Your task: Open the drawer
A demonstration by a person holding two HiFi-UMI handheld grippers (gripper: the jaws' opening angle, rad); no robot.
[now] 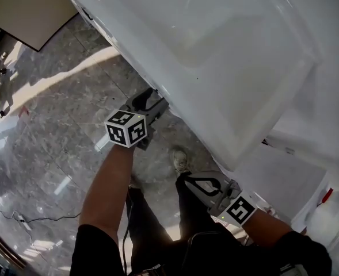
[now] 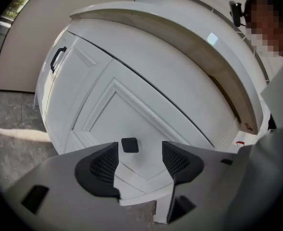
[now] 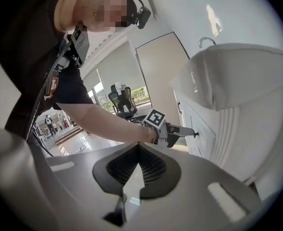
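**Drawer (image 2: pixel 131 105).** White panelled front below the sink (image 1: pixel 227 45). It is closed, and a small square black knob (image 2: pixel 129 145) sits low on its panel.

- Only the left gripper view shows the front face-on.
- In the head view the sink's overhang hides the drawer completely.
- In the right gripper view the drawer appears edge-on, as a narrow strip.

**Left claw (image 2: pixel 139 149).** The jaws are spread, with the knob framed in the gap between their tips.

- The pads do not press on the knob, and no view settles whether the tips touch it.
- In the head view the tips run under the sink's edge and are lost there; the marker cube (image 1: pixel 126 127) and forearm are plain.
- The right gripper view shows this claw side-on, reaching to the cabinet front.

**Right claw (image 3: pixel 138 148).** The pads are pressed together with nothing between them. It is held well apart from the drawer, low at the person's right side in the head view.

**Surroundings.**

- A black bar handle (image 2: pixel 57 58) is on a neighbouring door at upper left, seen only in the left gripper view.
- The tap (image 3: pixel 206 41) is whole in the right gripper view and cut off at the head view's top edge.
- The marble floor (image 1: pixel 54 125) and one shoe (image 1: pixel 181 160) show in the head view.
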